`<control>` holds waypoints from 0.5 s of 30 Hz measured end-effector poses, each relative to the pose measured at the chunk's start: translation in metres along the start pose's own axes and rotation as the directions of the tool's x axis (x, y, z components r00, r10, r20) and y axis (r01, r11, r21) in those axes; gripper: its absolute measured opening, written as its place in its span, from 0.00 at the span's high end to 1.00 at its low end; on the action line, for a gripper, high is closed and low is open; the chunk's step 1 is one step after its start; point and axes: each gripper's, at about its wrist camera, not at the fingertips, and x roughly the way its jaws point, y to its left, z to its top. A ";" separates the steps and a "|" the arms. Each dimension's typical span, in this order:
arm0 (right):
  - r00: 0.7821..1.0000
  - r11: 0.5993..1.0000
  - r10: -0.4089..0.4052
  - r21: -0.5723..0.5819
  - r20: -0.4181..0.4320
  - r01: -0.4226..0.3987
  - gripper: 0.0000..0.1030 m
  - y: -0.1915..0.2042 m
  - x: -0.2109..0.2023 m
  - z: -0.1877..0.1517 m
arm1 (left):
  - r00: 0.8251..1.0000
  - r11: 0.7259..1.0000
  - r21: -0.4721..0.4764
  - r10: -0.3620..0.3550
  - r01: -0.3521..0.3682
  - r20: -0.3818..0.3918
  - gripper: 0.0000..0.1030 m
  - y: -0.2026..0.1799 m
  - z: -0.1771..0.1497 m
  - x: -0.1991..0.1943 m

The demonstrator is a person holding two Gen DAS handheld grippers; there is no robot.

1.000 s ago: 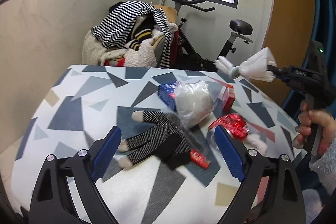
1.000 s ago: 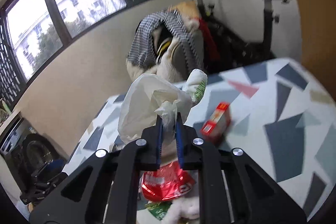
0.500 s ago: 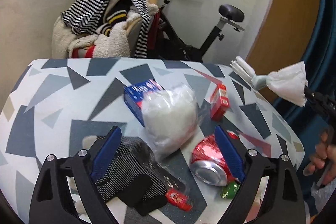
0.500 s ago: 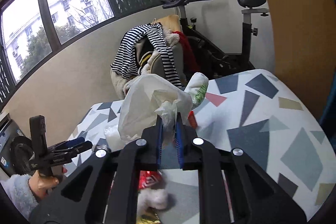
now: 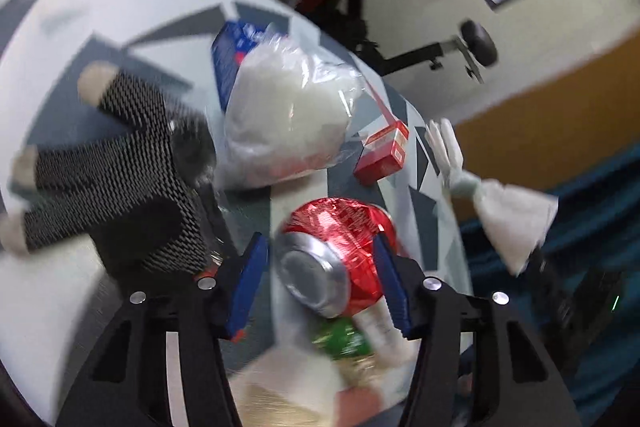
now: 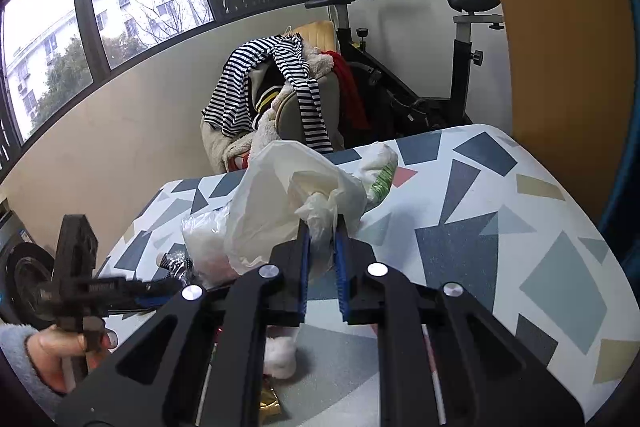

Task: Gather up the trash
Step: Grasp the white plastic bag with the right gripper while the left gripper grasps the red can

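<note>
Left gripper [image 5: 320, 281] — tilted down over the patterned table [image 5: 72, 27], rolled so the tabletop runs diagonally; jaws closing around a crushed red can [image 5: 340, 251] that lies between the blue pads. Whether the pads already touch the can cannot be told; a gap shows on the left side. In the right wrist view the same tool sits at 9 o'clock, held by a hand [image 6: 60, 351] in a grey fleece sleeve [image 6: 12, 347].

Right gripper [image 6: 320, 267] — pointed somewhat downward over the table's near edge, jaws pressed together, pinching the twisted neck of a white plastic bag [image 6: 280, 195]. Bag bulges upward toward 12 o'clock; contents hidden, except a white-and-green wrapper [image 6: 380, 171] showing at its 2 o'clock side.

Loose items on the table, left wrist view:
- clear bag of white filling [image 5: 284, 115], at 12 o'clock from the can
- blue carton [image 5: 232, 55], partly under that bag
- small red box [image 5: 384, 151], at 1 o'clock
- black-and-white knitted glove [image 5: 104, 163], at 9 o'clock
- green wrapper [image 5: 340, 339], just below the can — blurred.
</note>
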 end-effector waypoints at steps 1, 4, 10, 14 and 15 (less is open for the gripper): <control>1.000 1.000 -0.004 -0.015 0.000 0.004 0.86 0.002 -0.001 -0.001 | 1.000 0.999 -0.044 0.013 -0.013 -0.009 0.48 0.000 0.000 0.004; 1.000 0.999 -0.011 -0.039 0.000 0.011 0.86 0.005 -0.002 -0.004 | 0.999 0.989 -0.143 0.025 -0.030 -0.038 0.49 -0.002 -0.001 0.015; 1.000 0.999 -0.005 -0.033 0.000 0.005 0.86 0.002 -0.005 -0.009 | 0.996 0.976 -0.201 0.068 -0.079 -0.062 0.54 -0.009 -0.009 0.035; 1.000 1.000 -0.001 -0.025 -0.001 0.001 0.86 -0.001 -0.009 -0.010 | 0.995 0.977 -0.193 0.081 -0.090 -0.052 0.75 -0.007 -0.010 0.041; 1.000 1.000 0.001 -0.025 -0.001 -0.001 0.86 -0.002 -0.010 -0.011 | 0.995 0.981 -0.168 0.089 -0.093 -0.033 0.79 -0.009 -0.009 0.038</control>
